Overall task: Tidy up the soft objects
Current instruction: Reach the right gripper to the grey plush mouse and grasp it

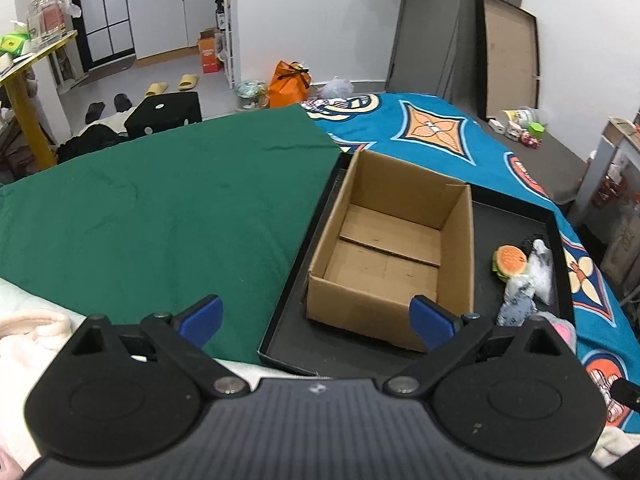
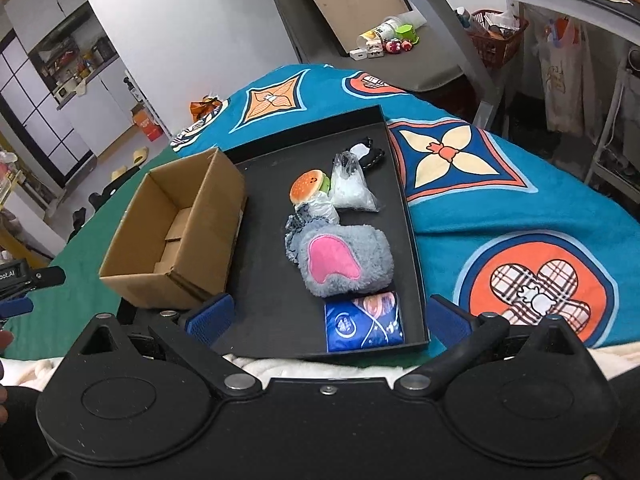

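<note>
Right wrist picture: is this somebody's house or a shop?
Most likely a home, a small lived-in room. A patterned blanket covers what looks like a bed, yellow slippers lie on the floor, and kitchen cabinets stand behind.

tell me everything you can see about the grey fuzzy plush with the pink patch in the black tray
The grey fuzzy plush with a pink patch is a rounded, long-piled soft toy lying pink side up on the black shallow tray. A blue printed packet lies at its near edge, and a grey knitted item touches its far side. Neither gripper touches it.
</note>
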The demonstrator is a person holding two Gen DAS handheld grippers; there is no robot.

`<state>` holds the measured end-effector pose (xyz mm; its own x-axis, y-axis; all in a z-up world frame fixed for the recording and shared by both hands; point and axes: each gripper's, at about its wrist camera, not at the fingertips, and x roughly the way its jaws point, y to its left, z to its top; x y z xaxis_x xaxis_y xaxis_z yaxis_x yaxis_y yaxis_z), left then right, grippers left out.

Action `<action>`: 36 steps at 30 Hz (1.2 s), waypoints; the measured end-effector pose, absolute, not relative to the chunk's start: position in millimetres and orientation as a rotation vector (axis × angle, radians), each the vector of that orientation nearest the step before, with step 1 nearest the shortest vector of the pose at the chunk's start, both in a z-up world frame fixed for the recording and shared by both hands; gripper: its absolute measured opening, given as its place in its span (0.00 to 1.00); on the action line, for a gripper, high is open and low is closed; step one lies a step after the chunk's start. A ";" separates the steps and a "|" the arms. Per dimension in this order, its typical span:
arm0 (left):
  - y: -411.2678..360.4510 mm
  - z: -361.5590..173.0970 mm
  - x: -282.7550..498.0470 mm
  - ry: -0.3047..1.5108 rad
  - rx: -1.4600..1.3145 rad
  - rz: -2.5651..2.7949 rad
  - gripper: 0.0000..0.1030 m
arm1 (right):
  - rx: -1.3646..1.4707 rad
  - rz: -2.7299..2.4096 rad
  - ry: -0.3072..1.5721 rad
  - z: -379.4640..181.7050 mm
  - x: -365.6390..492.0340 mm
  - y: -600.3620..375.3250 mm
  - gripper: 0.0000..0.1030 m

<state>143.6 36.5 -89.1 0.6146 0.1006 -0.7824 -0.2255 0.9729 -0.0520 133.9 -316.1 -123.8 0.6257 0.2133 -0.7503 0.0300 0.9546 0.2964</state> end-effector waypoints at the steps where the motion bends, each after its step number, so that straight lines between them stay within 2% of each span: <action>1: 37.3 -91.4 146.5 0.895 -0.151 0.193 0.97 | 0.292 0.105 0.895 -125.4 137.1 -316.0 1.00; 10: 41.8 -107.5 172.1 0.934 -0.114 0.224 0.96 | 0.310 0.105 0.917 -142.4 166.8 -314.8 1.00; 29: 47.8 -152.8 223.0 1.019 -0.030 0.213 0.87 | 0.245 0.090 0.935 -186.0 211.9 -299.1 1.00; 36: 44.6 -169.5 233.9 1.043 -0.034 0.182 0.70 | 0.210 0.091 0.934 -198.4 221.0 -298.1 1.00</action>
